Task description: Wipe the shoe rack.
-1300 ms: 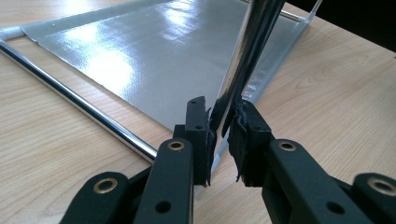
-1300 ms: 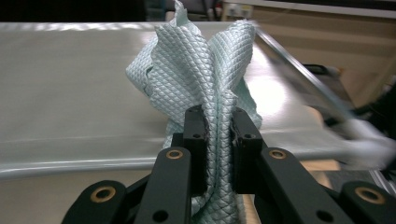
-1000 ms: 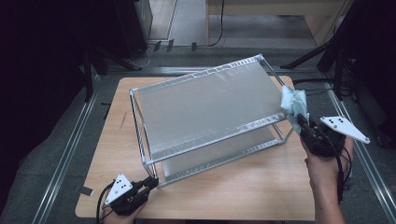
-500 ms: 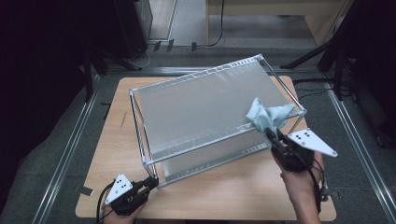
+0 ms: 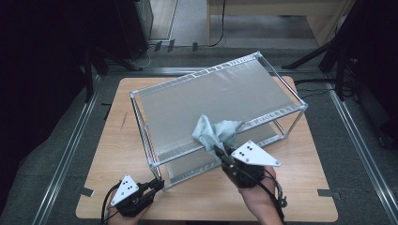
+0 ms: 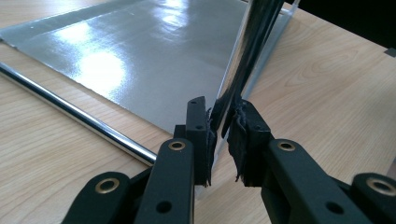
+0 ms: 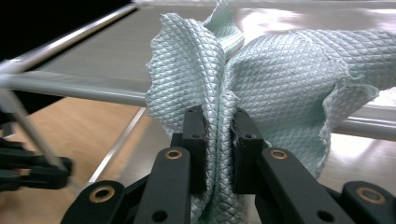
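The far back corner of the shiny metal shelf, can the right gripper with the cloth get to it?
Probably yes. The right gripper, shut on the pale green waffle cloth, is at the near edge of the silver two-tier metal shelf. Nothing lies on the top tier between cloth and far corner, though it looks like a long stretch.

The cloth (image 7: 261, 88) was pale green with a little diamond pattern, the rack (image 5: 220, 93) was shiny silver with grey shelves, the table (image 5: 117, 136) was light brown wood, and both grippers' jaws were black.
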A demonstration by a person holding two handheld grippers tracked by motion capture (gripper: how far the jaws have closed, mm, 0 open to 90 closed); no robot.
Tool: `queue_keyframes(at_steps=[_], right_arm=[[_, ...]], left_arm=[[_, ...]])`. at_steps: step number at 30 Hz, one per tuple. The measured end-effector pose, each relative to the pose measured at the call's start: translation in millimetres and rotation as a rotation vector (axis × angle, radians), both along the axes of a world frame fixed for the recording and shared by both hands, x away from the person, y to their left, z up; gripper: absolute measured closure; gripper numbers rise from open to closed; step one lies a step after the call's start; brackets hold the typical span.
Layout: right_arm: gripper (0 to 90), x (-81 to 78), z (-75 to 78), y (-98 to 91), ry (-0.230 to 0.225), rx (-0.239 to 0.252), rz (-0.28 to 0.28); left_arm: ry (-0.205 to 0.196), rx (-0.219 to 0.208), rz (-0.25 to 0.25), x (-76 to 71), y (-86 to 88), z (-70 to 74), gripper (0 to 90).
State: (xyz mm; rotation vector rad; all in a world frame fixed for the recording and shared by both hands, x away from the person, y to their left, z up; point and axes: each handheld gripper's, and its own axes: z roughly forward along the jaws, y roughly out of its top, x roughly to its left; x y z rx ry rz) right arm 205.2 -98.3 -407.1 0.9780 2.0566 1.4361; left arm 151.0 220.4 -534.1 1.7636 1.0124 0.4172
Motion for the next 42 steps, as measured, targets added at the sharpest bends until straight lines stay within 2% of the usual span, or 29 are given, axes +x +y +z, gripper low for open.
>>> queue_keyframes(at_steps=[4, 12, 17, 22, 25, 29, 33, 37, 42], right_arm=[[79.9, -9.5, -0.7, 24.6, -0.007, -0.009, 0.073], [79.5, -25.9, -0.7, 58.6, 0.01, 0.002, 0.204], [79.1, -31.9, -0.3, 72.3, 0.016, 0.007, 0.26], [79.1, -31.7, 2.7, 74.5, 0.005, 0.003, 0.277], [78.9, -29.6, 4.8, 68.0, -0.016, -0.014, 0.251], [78.8, -21.1, 9.3, 47.0, -0.029, -0.021, 0.193], [78.9, -5.9, 13.9, 14.2, -0.046, -0.044, 0.088], [79.1, 12.8, 14.2, -23.8, -0.037, -0.054, -0.024], [79.2, 33.4, 12.8, -65.9, -0.052, -0.085, -0.16]], left_arm=[[0.003, -0.007, -0.009, -0.2, -2.8, 0.0, 78.2], [0.004, -0.002, -0.033, -1.4, -8.4, 0.4, 78.3], [0.003, -0.001, -0.043, -1.3, -8.7, 0.1, 78.2], [0.001, 0.0, -0.059, -1.5, -4.8, -0.2, 78.2], [0.004, 0.001, -0.062, -2.6, -2.4, 0.0, 78.4], [-0.006, 0.02, -0.066, -4.0, 0.6, -0.1, 78.5], [0.002, 0.018, -0.063, -3.7, 3.1, -0.9, 78.1], [0.016, 0.022, -0.064, -2.9, 4.2, -1.9, 77.9], [0.011, 0.032, -0.06, -3.0, 3.5, -2.2, 78.1]])
